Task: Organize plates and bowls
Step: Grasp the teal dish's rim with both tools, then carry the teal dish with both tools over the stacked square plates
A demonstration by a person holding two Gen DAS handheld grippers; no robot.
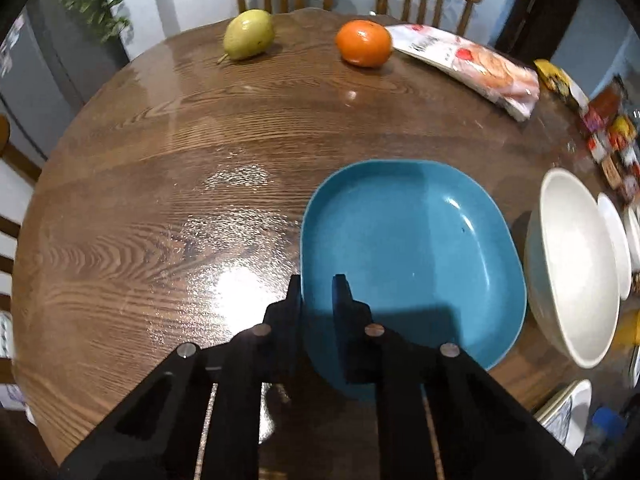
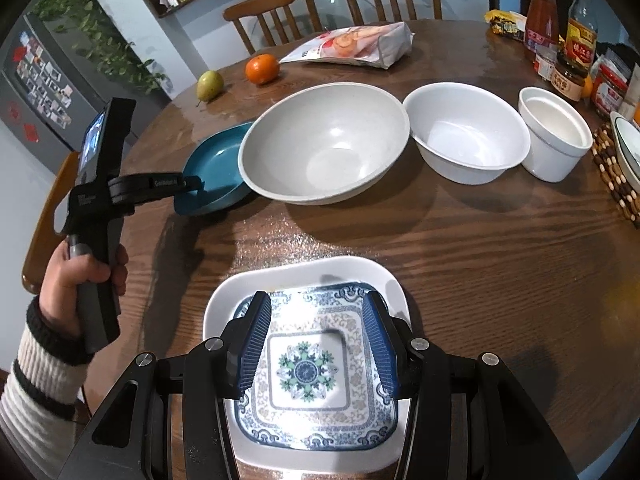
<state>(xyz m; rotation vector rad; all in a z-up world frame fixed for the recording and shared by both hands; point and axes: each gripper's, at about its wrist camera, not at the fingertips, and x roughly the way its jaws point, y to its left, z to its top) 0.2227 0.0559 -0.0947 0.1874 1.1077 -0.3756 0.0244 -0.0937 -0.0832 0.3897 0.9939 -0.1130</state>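
A blue plate (image 1: 412, 252) lies on the wooden table, also in the right wrist view (image 2: 218, 168). My left gripper (image 1: 318, 284) has its two fingers on either side of the plate's near-left rim, closed on it. A large grey-white bowl (image 2: 326, 142) stands next to the blue plate, with a white bowl (image 2: 466, 132) and a small white pot (image 2: 554, 134) to its right. My right gripper (image 2: 318, 306) is open above a patterned blue-white square plate (image 2: 312, 368) stacked on a white plate (image 2: 304, 274).
A pear (image 2: 209, 85), an orange (image 2: 262, 68) and a snack bag (image 2: 360, 46) lie at the table's far side. Bottles and jars (image 2: 576, 44) stand at the far right. Chairs (image 2: 280, 10) ring the table. A beaded trivet (image 2: 614, 172) lies right.
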